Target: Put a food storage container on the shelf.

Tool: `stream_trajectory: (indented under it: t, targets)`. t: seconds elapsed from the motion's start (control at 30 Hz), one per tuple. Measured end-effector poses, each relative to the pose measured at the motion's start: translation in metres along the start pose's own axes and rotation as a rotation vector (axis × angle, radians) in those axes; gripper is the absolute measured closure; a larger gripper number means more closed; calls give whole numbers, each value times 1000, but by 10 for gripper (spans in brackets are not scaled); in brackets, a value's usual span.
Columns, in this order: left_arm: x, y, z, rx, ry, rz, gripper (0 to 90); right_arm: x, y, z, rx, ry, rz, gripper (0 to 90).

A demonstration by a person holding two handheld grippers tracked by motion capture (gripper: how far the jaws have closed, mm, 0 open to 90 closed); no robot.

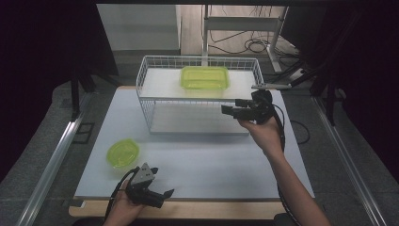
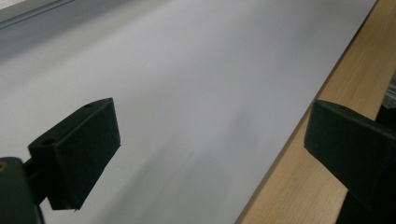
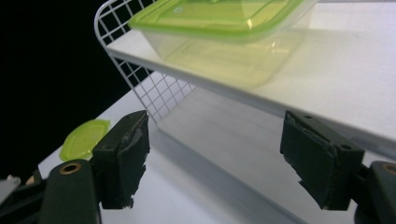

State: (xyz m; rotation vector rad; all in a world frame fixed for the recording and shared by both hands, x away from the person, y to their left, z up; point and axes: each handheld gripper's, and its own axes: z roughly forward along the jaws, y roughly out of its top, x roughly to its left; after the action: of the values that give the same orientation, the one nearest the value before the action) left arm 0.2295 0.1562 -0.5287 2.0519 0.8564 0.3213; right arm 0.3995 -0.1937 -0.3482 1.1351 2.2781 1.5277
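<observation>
So the green-lidded container (image 1: 204,77) is up on the top shelf of the wire rack (image 1: 146,101), long axis running 9 to 3 across my high view. From my right tool (image 1: 229,109) it's up around 11 o'clock, near but not touching. That hand is way closer than the left. Right forearm reaches in from 5 o'clock, tool pointing toward 9, jaws wide apart and empty. Left tool (image 1: 167,192) idles low at the worktop's (image 1: 211,165) near edge, also spread open with nothing in it, round green lid (image 1: 123,153) lying at its 11.
</observation>
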Motion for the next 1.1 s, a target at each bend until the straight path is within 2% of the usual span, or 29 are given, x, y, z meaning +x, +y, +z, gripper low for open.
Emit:
stream_trajectory:
  t: [0.17, 0.3, 0.37, 0.57, 0.8, 0.87, 0.97, 1.1]
  targets:
    - [1, -1, 1, -8, 1, 8, 47, 7, -18, -4, -6, -8, -50, 203]
    - [5, -2, 3, 1, -39, 13, 58, 10, -33, -7, -8, -25, -85, 184]
    - [6, -1, 3, 16, -32, 23, 60, 12, -42, -8, -4, -32, -103, 175]
    - [5, 2, -2, 14, 5, 34, 59, 17, -71, -11, 7, -49, -150, 148]
    - [8, 3, -5, 12, 32, 24, 52, 20, -105, -17, 3, -30, -149, 105]
    - [8, 2, -5, 7, 43, 23, 51, 21, -117, -18, 19, -33, -154, 82]
    - [8, 1, -7, -12, 60, 28, 50, 21, -130, -17, 33, -37, -161, 67]
    - [8, -1, -7, -27, 83, 44, 40, 20, -149, -17, 46, -29, -144, 61]
